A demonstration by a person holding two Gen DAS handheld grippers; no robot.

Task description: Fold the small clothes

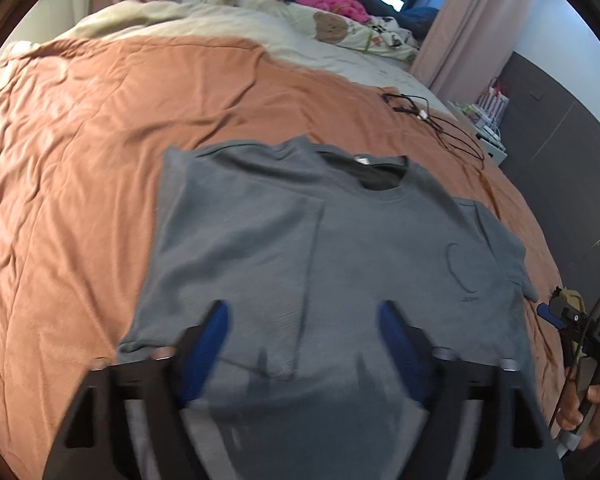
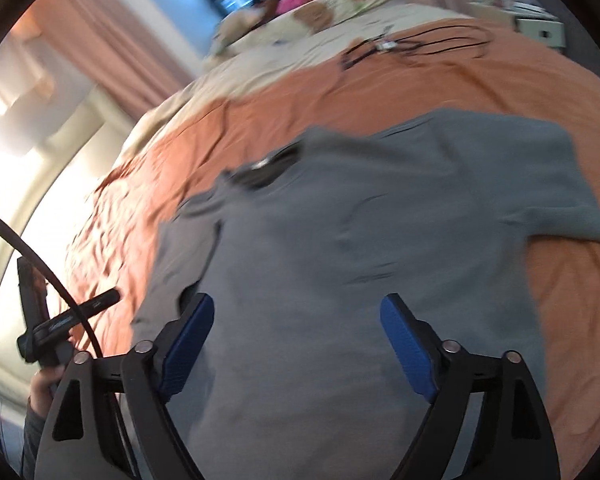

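Bed [image 1: 100,140]: soft, rumpled cover; folds may be dragged crooked.
Shirt [image 1: 340,240]: spread front-up on the bed, one sleeve already turned in; creases could be trapped.
Cable [image 1: 440,120]: near the collar; might be snagged.
Left tongs [image 1: 302,320]: apart, nothing held.
Right tongs [image 2: 296,314]: apart, nothing held.

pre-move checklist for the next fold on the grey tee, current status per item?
1. Left gripper open, nothing pinched: ok.
2. Right gripper open, nothing pinched: ok.
3. Grey T-shirt lying front up on the orange bedspread, collar away from the grippers: ok.
4. Shirt flat: not ok. One sleeve is already folded over the body, the other sleeve is spread out, and the chest shows creases.
5. Black cable clear of the shirt: ok, it lies beyond the collar.
6. Near hem square and smooth: cannot tell, it is blurred and partly behind the fingers.
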